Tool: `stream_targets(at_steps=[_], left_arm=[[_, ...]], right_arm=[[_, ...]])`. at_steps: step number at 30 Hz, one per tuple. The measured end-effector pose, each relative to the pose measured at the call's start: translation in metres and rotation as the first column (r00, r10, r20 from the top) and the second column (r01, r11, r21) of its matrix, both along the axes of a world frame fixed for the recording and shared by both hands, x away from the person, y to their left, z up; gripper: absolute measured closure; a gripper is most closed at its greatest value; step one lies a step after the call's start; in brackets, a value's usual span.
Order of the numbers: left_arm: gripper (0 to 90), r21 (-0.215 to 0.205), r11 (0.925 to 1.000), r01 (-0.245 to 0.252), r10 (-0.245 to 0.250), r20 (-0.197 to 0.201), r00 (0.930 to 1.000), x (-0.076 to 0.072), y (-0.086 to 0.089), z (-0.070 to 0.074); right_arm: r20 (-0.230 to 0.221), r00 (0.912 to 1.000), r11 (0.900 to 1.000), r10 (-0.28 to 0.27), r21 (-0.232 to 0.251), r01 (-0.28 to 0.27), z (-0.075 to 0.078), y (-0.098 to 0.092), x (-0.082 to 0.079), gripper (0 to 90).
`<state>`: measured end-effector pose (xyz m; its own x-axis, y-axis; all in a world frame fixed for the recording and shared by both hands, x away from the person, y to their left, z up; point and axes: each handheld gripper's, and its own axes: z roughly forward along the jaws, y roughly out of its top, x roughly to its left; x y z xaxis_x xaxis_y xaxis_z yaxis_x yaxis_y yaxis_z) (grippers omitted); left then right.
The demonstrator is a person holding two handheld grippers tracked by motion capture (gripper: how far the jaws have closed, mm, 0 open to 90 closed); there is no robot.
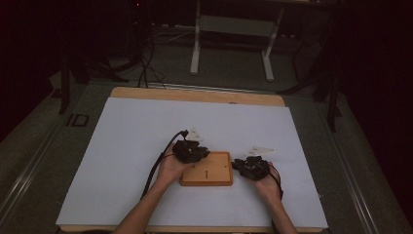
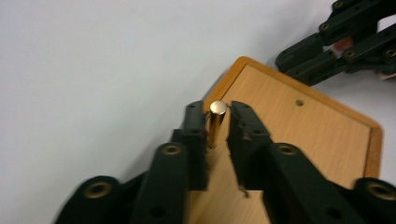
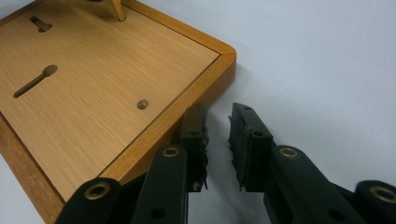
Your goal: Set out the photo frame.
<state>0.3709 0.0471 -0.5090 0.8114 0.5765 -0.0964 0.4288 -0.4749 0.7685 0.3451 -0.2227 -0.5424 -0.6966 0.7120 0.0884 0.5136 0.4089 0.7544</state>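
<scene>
**On the white sheet: a brass pin going into a wooden board**

Across the white table cover (image 1: pixel 146 146) lies the wooden board (image 1: pixel 207 170), flat, with slots and a small hole in its face. At its right edge the right gripper (image 3: pixel 217 140) rests just beside the rim, jaws a narrow gap apart and empty. Over the board's near-left corner, the left gripper (image 2: pixel 217 128) has a brass pin (image 2: pixel 216 122) upright between its jaws; one jaw touches it, while the other shows a sliver of gap, so the hold looks light. To do this well, I'd firm that grip, keep the pin vertical, and steady the board from its right edge.
</scene>
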Motion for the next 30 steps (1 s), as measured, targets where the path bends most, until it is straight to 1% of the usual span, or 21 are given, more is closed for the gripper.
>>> stream_targets(at_steps=[3, 6, 13, 18, 19, 26, 27, 30], left_arm=[[81.3, -0.010, 0.9999, -0.012, 0.012, -0.010, 0.9999, 0.0017, -0.0009, -0.0020], [81.8, -0.023, 0.9997, -0.013, 0.012, -0.019, 0.9997, 0.0032, 0.0000, -0.0033], [80.6, -0.014, 0.9998, -0.014, 0.013, -0.020, 0.9997, 0.0041, -0.0004, -0.0052], [82.8, -0.024, 0.9997, -0.011, 0.010, -0.029, 0.9995, 0.0049, 0.0001, -0.0057], [83.0, -0.032, 0.9994, -0.012, 0.010, -0.035, 0.9993, 0.0054, 0.0005, -0.0061], [83.6, -0.039, 0.9992, -0.012, 0.010, -0.046, 0.9989, 0.0066, 0.0013, -0.0064], [83.6, -0.044, 0.9990, -0.009, 0.007, -0.053, 0.9986, 0.0074, 0.0019, -0.0066], [83.7, -0.042, 0.9991, -0.002, 0.000, -0.052, 0.9987, 0.0083, 0.0020, -0.0065]], right_arm=[[-0.001, 1.0000, 1.000, 0.001, 0.003, -0.001, -0.0001, -0.0003, 0.0001, 75.2], [0.000, 1.0000, 1.000, 0.002, 0.004, -0.002, -0.0002, -0.0004, 0.0002, 75.2], [0.000, 1.0000, 1.000, 0.001, 0.005, -0.001, -0.0003, -0.0005, 0.0001, 75.1], [-0.001, 1.0000, 1.000, 0.001, 0.006, -0.001, -0.0004, -0.0007, 0.0001, 75.0], [-0.001, 1.0000, 1.000, 0.001, 0.007, -0.001, -0.0004, -0.0007, 0.0002, 75.0], [-0.005, 1.0000, 1.000, -0.003, 0.003, 0.003, 0.0003, -0.0004, -0.0002, 74.2], [-0.005, 1.0000, 1.000, -0.004, 0.002, 0.004, 0.0005, -0.0004, -0.0003, 73.7], [-0.005, 1.0000, 1.000, -0.001, -0.006, 0.001, 0.0014, -0.0009, -0.0010, 71.8]])
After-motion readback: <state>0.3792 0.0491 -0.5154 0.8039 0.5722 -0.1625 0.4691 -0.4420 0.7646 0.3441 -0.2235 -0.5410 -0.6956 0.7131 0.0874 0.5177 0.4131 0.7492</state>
